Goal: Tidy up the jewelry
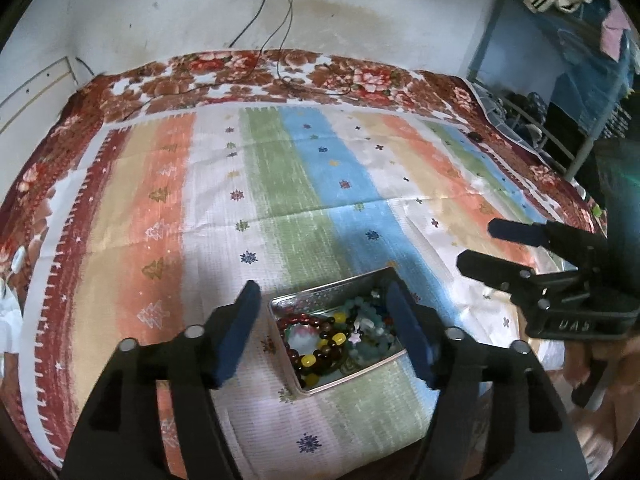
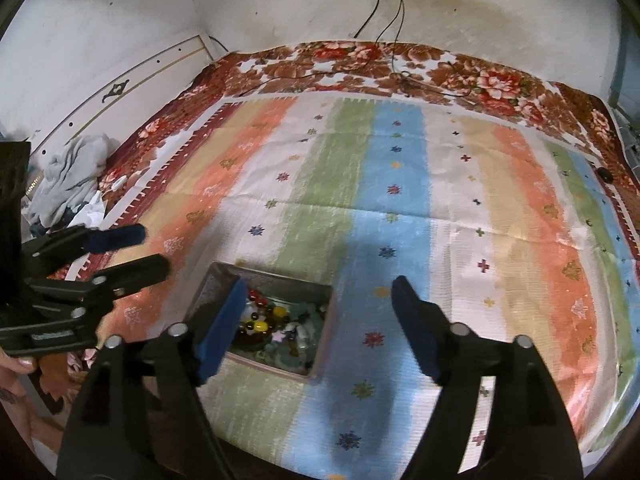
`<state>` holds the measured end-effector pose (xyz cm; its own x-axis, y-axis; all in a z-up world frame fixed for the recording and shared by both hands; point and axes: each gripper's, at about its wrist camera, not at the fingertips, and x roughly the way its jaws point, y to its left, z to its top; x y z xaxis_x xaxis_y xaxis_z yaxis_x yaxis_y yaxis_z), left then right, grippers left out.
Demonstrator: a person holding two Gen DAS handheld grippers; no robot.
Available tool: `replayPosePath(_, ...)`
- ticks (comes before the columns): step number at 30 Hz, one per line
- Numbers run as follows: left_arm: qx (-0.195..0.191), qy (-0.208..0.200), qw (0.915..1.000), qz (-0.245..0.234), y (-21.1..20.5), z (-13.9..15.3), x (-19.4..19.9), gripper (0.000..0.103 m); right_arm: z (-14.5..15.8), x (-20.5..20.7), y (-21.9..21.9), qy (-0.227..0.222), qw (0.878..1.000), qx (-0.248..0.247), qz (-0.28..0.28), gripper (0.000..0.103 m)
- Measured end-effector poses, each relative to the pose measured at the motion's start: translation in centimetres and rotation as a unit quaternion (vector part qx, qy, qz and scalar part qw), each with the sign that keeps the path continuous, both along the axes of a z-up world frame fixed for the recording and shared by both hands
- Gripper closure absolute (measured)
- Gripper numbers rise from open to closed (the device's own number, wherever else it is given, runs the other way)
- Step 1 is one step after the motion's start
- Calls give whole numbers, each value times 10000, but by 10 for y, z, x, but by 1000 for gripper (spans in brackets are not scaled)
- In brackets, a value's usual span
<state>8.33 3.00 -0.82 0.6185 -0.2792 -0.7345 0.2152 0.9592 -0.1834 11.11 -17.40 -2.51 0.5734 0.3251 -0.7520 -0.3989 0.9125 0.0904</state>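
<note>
Left wrist view, item one: your left gripper hangs with its jaws spread and empty, the metal tin lying between the two blue pads and neither pad touching it. Item two: your right gripper is likewise parted and holds nothing; in its own view the tin sits at 9 o'clock of centre, partly behind the left pad. Contents: beaded bracelets, round glossy beads in dark red, yellow and pale green, heaped and probably tangled, though blur keeps you from telling one strand from another. Container: shallow, rectangular, thin bright walls, hard and slick. Support: a striped cloth, soft, creased, spread over a floral blanket at 12 o'clock. Hazards: close on one strand and you may drag its neighbours out with it, scattering them; smooth beads could roll from flat pads under a light pinch; a pad catching the tin's rim might tip or slide it, since the cloth offers little anchorage and could bunch. With both grippers converging on so small a box, you risk knocking one against the other.
</note>
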Motion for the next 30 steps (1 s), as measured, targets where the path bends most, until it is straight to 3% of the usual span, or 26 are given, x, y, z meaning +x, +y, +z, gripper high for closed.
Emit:
replayPosePath(4,-108,-28,9999,-57,0,1,-9,13,2,-4,-13,-229,9994,-207,-127,12)
replayPosePath(7,32,-191,9998,-104,-6,2,-18,6,2,-9,-20,-293,9993,-182,-140,5)
replayPosePath(14,449,-535,9974,-160,-21,3,-39,6,4,-30,-21,-423,9990,-53,113,5)
replayPosePath(21,329,-695,9970,128,-19,6,-66,6,12,-61,-27,-659,9969,308,297,5)
replayPosePath(30,487,-1107,9919,392,-26,10,-100,6,12,-99,-38,-797,9949,509,361,5)
